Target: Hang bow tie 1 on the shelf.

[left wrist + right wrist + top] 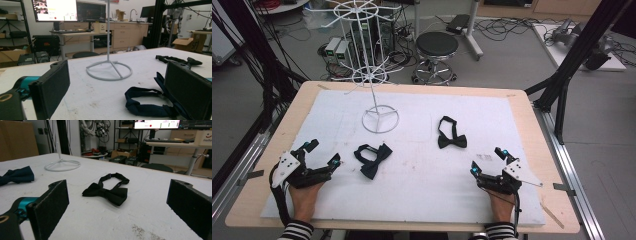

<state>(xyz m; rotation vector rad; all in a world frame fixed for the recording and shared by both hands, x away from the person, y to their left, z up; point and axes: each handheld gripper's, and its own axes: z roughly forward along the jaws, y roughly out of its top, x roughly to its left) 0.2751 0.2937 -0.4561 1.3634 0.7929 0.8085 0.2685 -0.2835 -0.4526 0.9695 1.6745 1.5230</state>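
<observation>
Two bow ties lie on the white mat (422, 175). A dark navy bow tie (372, 159) (150, 102) (17, 175) is left of centre, its strap looped. To the right rests a black bow tie (451, 135) (110, 190) (178, 60). A white wire display stand (374, 65) (109, 70) (62, 165) rises from its ring base at the back of the mat. My left gripper (323, 154) (117, 90) rests open at the front left, just left of the navy tie. At the front right my right gripper (487, 160) (117, 207) stands open, nearer than the black tie, nothing between its jaws.
The mat covers a wooden table (532, 130). Behind the table stand a black stool (437, 47), cables and boxes on the floor. Black frame posts (572, 65) flank the right side. Striped sleeves (297, 231) enter at the bottom edge.
</observation>
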